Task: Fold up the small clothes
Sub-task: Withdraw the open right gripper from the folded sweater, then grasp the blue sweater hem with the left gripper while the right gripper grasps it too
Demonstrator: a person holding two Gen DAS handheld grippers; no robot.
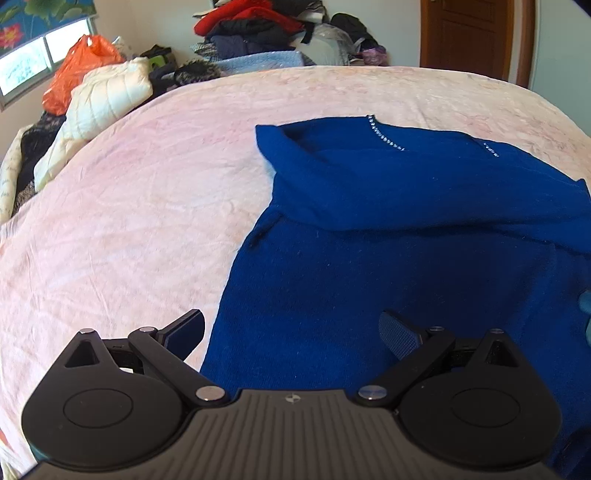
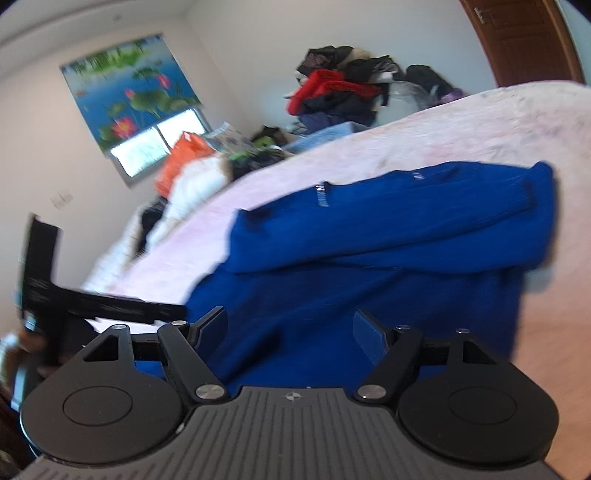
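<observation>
A royal blue knit sweater [image 1: 388,229] with a rhinestone neckline lies on the pink bedspread [image 1: 129,192], its sleeves folded across the chest. My left gripper [image 1: 291,332] is open and empty, hovering over the sweater's lower left edge. In the right wrist view the same sweater [image 2: 369,251] shows blurred and tilted. My right gripper [image 2: 290,332] is open and empty just above the sweater's lower body. The other gripper's black body [image 2: 55,295] shows at the left of that view.
A cream puffer jacket [image 1: 99,110] and an orange plastic bag [image 1: 77,70] lie at the bed's far left. A heap of clothes [image 1: 258,33] stands beyond the bed against the wall. A brown door [image 1: 469,33] is at the back right.
</observation>
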